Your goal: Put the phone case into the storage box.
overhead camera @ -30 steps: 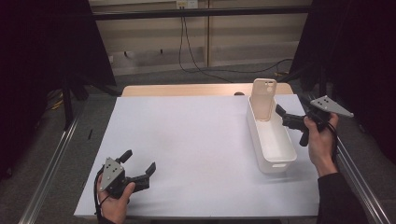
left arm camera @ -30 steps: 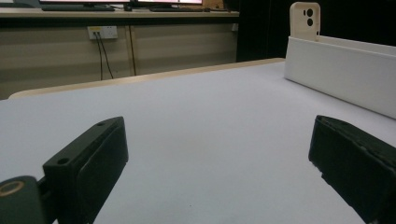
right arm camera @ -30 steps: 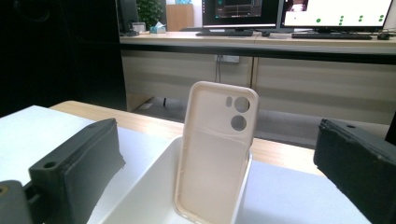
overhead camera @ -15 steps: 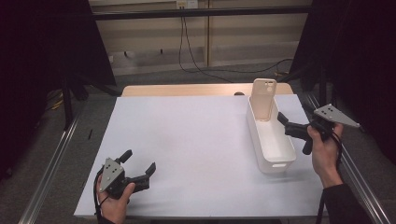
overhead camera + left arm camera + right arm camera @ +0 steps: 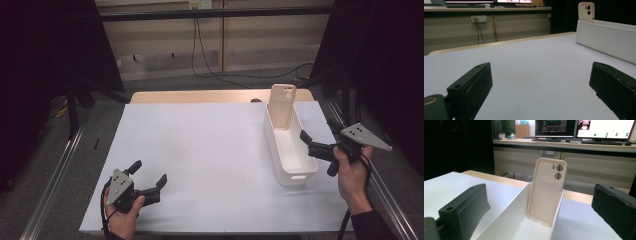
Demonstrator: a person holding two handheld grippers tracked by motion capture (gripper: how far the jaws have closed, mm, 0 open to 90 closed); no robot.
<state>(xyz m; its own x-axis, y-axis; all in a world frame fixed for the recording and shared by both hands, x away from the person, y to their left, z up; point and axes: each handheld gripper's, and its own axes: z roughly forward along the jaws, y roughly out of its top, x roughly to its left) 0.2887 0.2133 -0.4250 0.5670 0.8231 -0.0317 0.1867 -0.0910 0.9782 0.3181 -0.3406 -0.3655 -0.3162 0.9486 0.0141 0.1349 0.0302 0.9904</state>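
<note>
While the phone case (image 5: 282, 106) leans upright in the white bin (image 5: 292, 172) at right of frame, the right tool (image 5: 314, 144), wide open and empty, seems poised to grasp it; the left tool (image 5: 148, 181) idles open.

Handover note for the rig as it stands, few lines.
Left gripper: open, empty, resting low at the near left of the white mat, aimed across it.
Right gripper: open, empty, held beside the near right of the white bin, jaws aimed at the phone case.
The case stands upright in the bin's far end, leaning on the end wall.
Done: case sits in the bin, neither gripper touching it.
Left: probably check that the case stays put, or grip it with the right gripper if it has to come out.
</note>
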